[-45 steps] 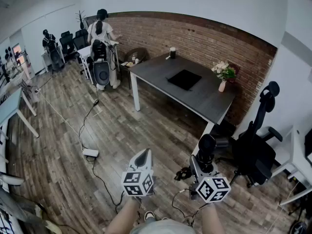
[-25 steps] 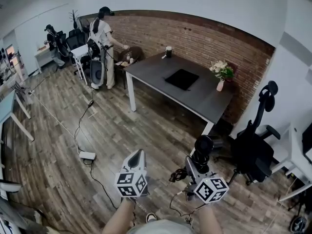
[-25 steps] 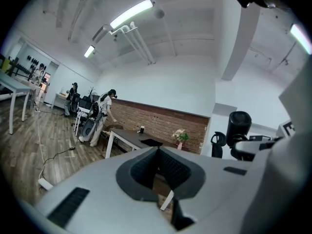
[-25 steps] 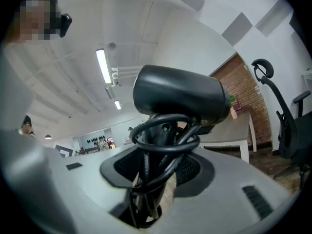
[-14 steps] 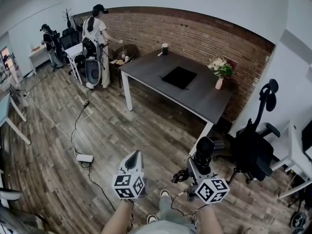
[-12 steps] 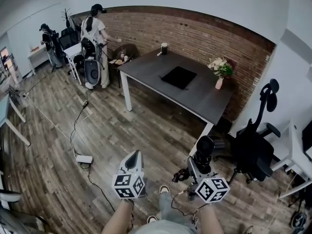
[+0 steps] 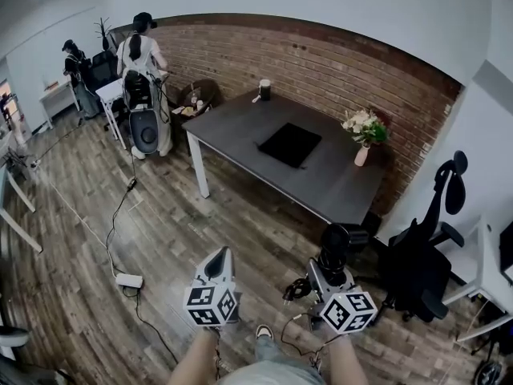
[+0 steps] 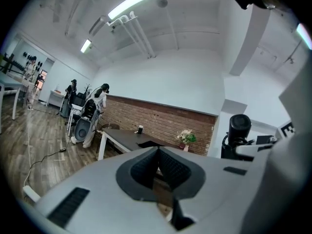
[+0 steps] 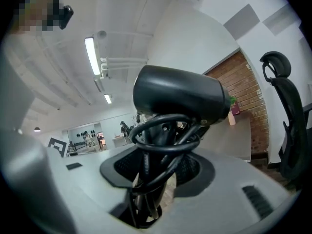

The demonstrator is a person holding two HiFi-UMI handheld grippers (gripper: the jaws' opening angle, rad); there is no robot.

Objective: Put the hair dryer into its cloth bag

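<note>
My right gripper [image 7: 322, 277] is shut on the handle of a black hair dryer [image 7: 336, 243], which stands upright above the jaws. The dryer's barrel [image 9: 178, 94] fills the right gripper view, with its black cord [image 9: 163, 130] looped round the handle between the jaws of that gripper [image 9: 157, 173]. My left gripper [image 7: 220, 261] is held level beside it, shut and with nothing in it [image 8: 158, 172]. A flat black cloth bag [image 7: 289, 144] lies on the dark grey table [image 7: 240, 119] ahead, well beyond both grippers.
A vase of flowers [image 7: 363, 128] and a cup [image 7: 264, 89] stand on the table by the brick wall. A black office chair [image 7: 422, 255] is close on the right. A cable and power strip [image 7: 127, 280] lie on the wooden floor at left. Two people [image 7: 138, 53] stand far left.
Both grippers have been carried forward across the floor towards the table, which now looks nearer. The hair dryer stays in the right gripper. A foot has come into view below.
</note>
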